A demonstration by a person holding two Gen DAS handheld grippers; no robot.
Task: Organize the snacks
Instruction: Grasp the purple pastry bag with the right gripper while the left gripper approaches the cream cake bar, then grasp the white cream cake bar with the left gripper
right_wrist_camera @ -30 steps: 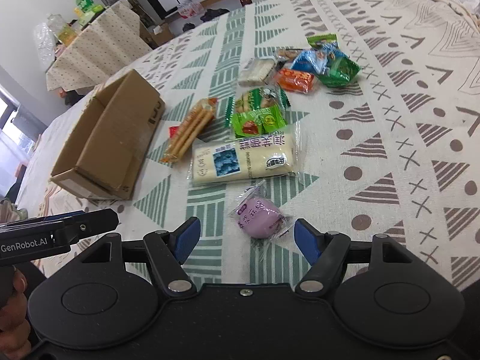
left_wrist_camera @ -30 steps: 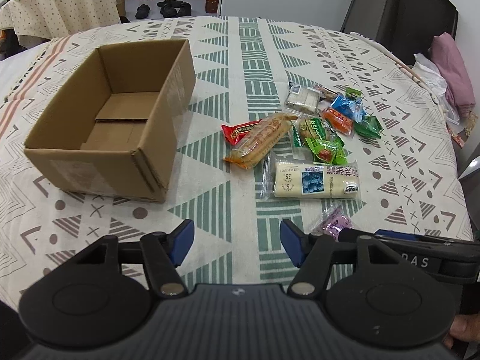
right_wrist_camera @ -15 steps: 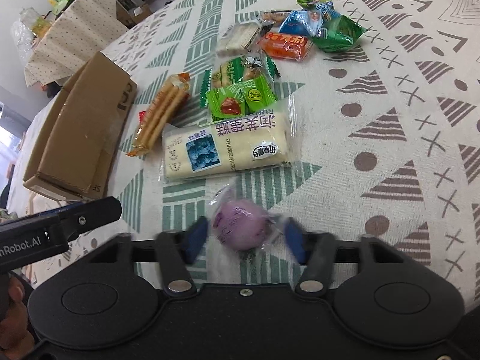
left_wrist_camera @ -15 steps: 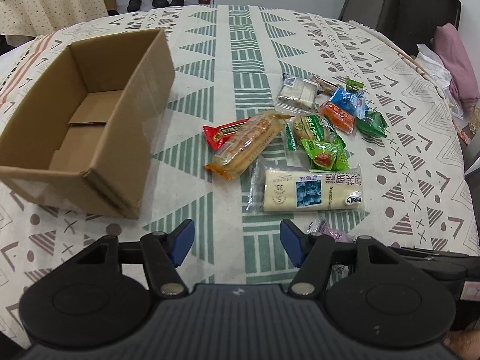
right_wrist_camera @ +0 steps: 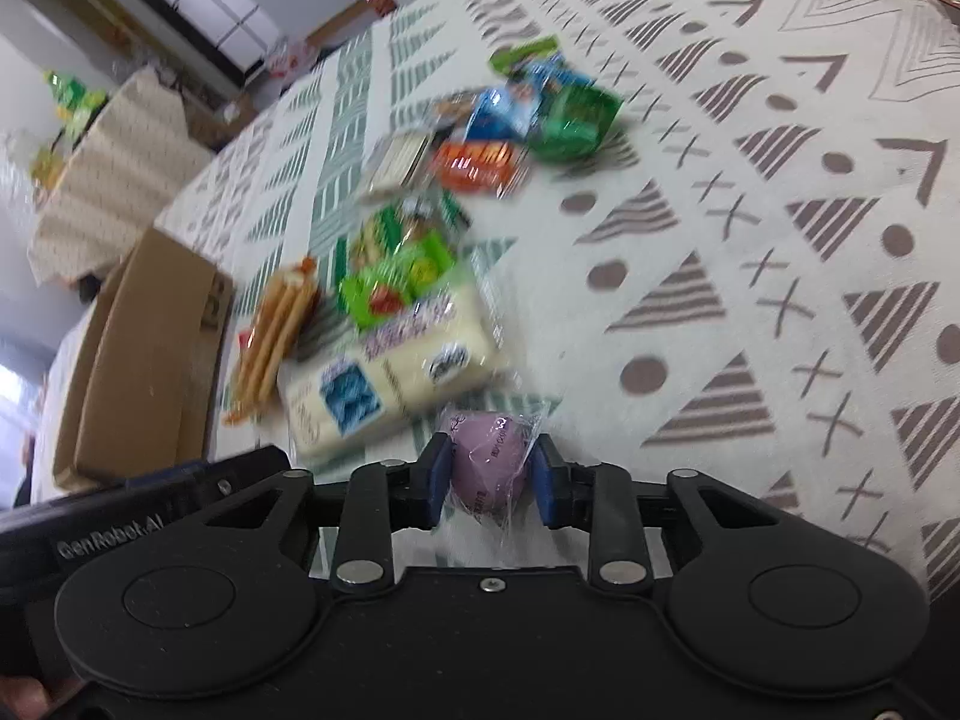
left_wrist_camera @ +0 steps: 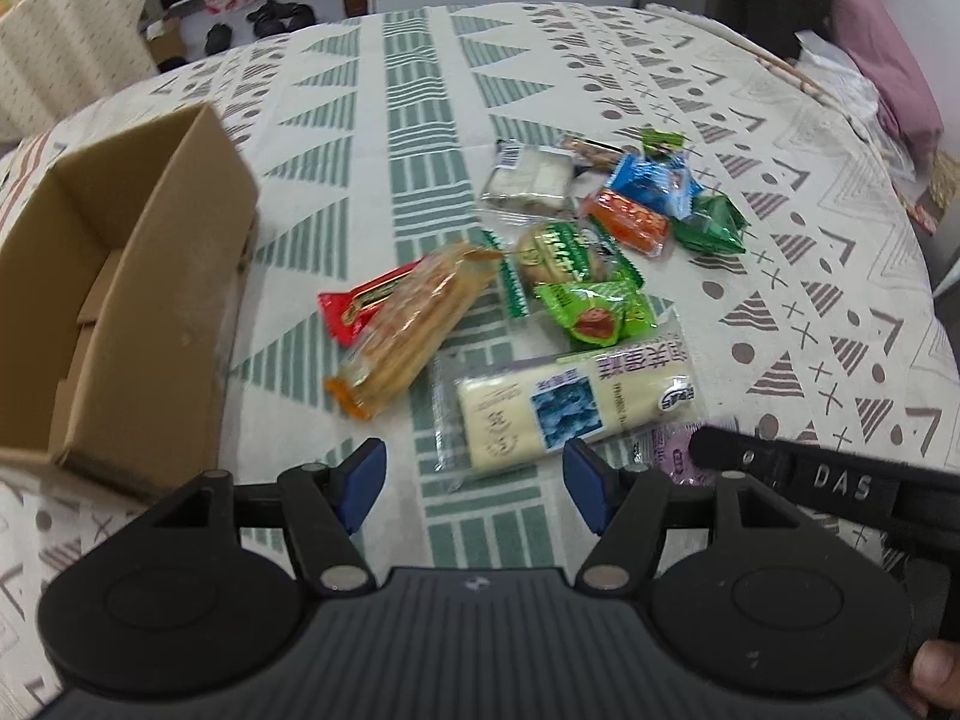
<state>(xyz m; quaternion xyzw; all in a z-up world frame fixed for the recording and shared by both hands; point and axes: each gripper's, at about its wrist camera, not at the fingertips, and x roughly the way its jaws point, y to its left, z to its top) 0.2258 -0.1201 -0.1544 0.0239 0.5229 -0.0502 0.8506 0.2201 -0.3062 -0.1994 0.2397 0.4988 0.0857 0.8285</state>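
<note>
- Snacks lie in a loose cluster on the patterned table, to the right of an open cardboard box in the left wrist view.
- Right claw is closed narrow on a purple round snack in a clear wrapper; both blue pads press against its sides, and crinkled wrapper film sticks out past the right pad.
- From the left wrist view only a sliver of that purple snack shows, behind the black body of the right claw, just beside the near end of the long white cake pack.
- Left claw hovers above the table with its jaws spread wide and nothing between the blue pads.
- Long white cake pack with a blue picture lies nearest the left claw, slightly tilted.
- Cracker pack in clear wrap lies at a slant across a red packet, between the box and the white pack.
- Bright green packet rests touching the far edge of the white pack, with a green-and-white wrapped bun just behind it.
- Farther back sit a pale clear-wrapped bar, an orange packet, a blue packet and a dark green packet, all touching or overlapping.
- Cardboard box stands upright and open; what shows of its inside holds no snack.
- Right wrist view is motion-blurred, so the printing on the wrappers cannot be read.
</note>
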